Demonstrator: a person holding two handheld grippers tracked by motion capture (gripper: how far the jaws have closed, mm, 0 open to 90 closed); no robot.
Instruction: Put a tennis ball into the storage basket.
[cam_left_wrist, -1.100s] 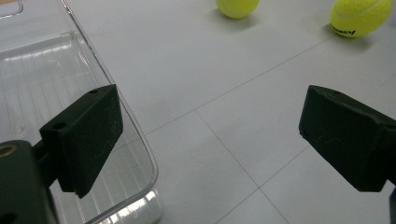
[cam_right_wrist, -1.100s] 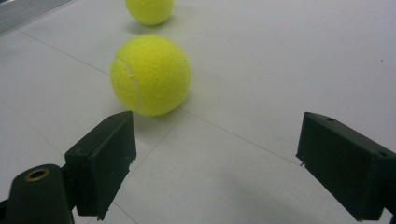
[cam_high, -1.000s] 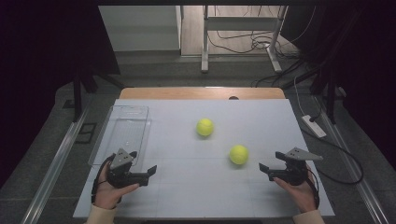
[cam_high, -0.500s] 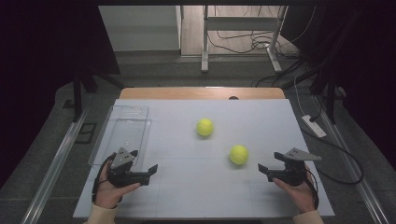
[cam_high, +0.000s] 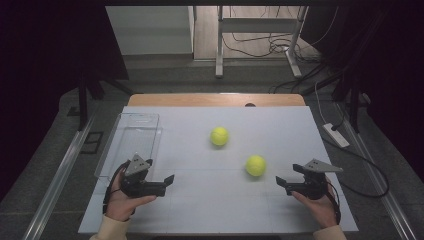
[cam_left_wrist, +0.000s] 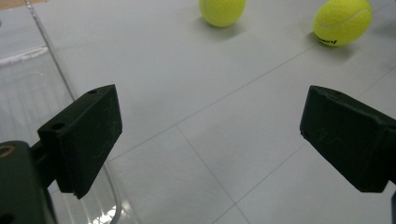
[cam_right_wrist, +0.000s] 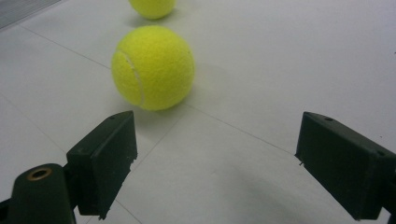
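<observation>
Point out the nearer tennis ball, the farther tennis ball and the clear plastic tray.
nearer tennis ball (cam_right_wrist: 152, 67): right gripper view, middle of its felt face.
farther tennis ball (cam_high: 219, 136): high view, centre of the ball.
clear plastic tray (cam_high: 131, 142): high view, its bare transparent floor.

Dark print on the near tennis ball (cam_left_wrist: 343, 21); too small to read.

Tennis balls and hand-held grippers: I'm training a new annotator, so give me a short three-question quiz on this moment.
1. How many tennis balls lie on the table?
2. True or false: the right hand-held gripper is shut on a ball.
3. Which side of the table holds the clear tray: A left, B right?

Key: 1. Two: the far tennis ball and the near tennis ball. 2. False; its jaws are open and hold nothing. 3. A, by the left hand-held gripper.
</observation>
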